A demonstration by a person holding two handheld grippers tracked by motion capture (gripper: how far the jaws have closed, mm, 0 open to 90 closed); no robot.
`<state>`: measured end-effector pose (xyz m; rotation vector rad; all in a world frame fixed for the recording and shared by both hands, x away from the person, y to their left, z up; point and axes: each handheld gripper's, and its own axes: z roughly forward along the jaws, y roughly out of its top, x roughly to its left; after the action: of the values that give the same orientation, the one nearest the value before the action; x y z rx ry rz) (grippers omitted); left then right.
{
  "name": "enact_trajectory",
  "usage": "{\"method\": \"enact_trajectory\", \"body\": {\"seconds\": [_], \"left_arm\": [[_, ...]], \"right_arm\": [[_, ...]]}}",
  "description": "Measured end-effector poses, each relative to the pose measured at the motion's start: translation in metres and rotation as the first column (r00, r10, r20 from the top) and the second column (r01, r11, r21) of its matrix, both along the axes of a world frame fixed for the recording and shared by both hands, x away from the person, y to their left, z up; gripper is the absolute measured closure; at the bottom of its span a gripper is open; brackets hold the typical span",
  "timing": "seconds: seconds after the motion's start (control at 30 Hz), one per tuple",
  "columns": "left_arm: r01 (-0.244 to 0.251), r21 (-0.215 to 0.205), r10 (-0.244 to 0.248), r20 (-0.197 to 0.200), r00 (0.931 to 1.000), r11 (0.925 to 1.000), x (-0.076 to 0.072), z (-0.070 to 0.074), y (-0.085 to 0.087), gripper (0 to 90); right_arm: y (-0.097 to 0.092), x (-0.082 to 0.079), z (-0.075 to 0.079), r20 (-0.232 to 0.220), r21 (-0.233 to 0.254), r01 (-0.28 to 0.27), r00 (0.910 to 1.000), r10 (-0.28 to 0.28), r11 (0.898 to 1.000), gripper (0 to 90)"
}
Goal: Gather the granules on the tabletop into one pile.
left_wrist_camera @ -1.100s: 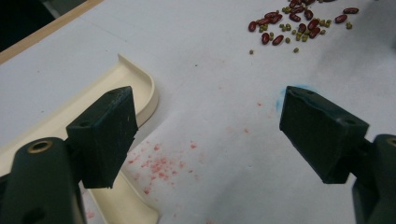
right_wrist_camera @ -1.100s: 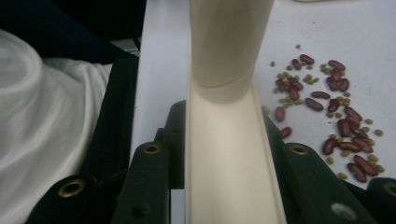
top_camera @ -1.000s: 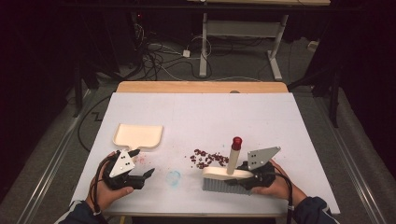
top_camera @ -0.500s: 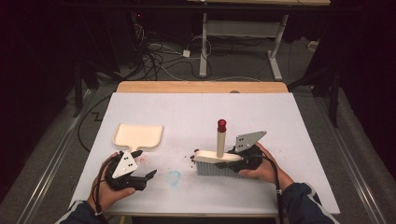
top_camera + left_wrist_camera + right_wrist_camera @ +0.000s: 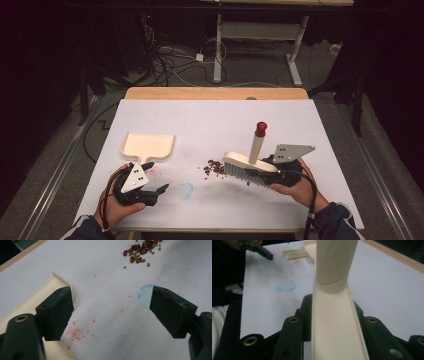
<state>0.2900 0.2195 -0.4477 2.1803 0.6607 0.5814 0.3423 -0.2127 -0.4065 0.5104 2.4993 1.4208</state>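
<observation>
One brush; one dustpan. One pile of beans, dark red and green, uncounted. Two claws: left claw, right claw.

Dark room; cables litter the grey floor before a white-legged desk.

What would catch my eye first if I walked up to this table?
Probably the cream brush with its red-tipped handle, gripped by the right tool beside a small pile of dark red beans mid-table. At the left, a cream dustpan lies flat, with the left tool open just in front of it.
</observation>
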Motion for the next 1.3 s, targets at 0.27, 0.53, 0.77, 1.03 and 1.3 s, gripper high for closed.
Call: {"method": "enact_trajectory", "body": {"seconds": [0.27,0.53,0.77,1.03,1.3], "left_arm": [[0.016,0.037,-0.017,0.016,0.9997,0.9992,-0.001,-0.001,-0.005,18.3],[0.009,0.026,-0.009,0.008,0.9999,0.9996,-0.001,-0.001,-0.003,18.4],[-0.013,0.019,0.013,0.012,0.9998,0.9997,-0.001,0.0,-0.003,19.6],[0.006,0.043,-0.006,0.003,1.0,0.9991,0.0,-0.004,-0.006,19.9],[0.009,0.024,-0.009,0.003,1.0,0.9997,0.001,-0.003,-0.003,19.9]], "right_arm": [[-0.01,-0.019,-0.013,0.086,-0.026,0.328,0.9418,-0.325,0.944,67.9],[-0.004,-0.017,-0.034,0.083,-0.072,0.577,0.8166,-0.571,0.814,67.8],[0.024,-0.029,-0.04,0.069,-0.103,0.643,0.7659,-0.639,0.759,67.8],[0.074,-0.027,-0.05,0.135,-0.119,0.692,0.7219,-0.679,0.712,67.5],[0.096,-0.025,-0.053,0.145,-0.044,0.735,0.6752,-0.723,0.677,67.6]]}}
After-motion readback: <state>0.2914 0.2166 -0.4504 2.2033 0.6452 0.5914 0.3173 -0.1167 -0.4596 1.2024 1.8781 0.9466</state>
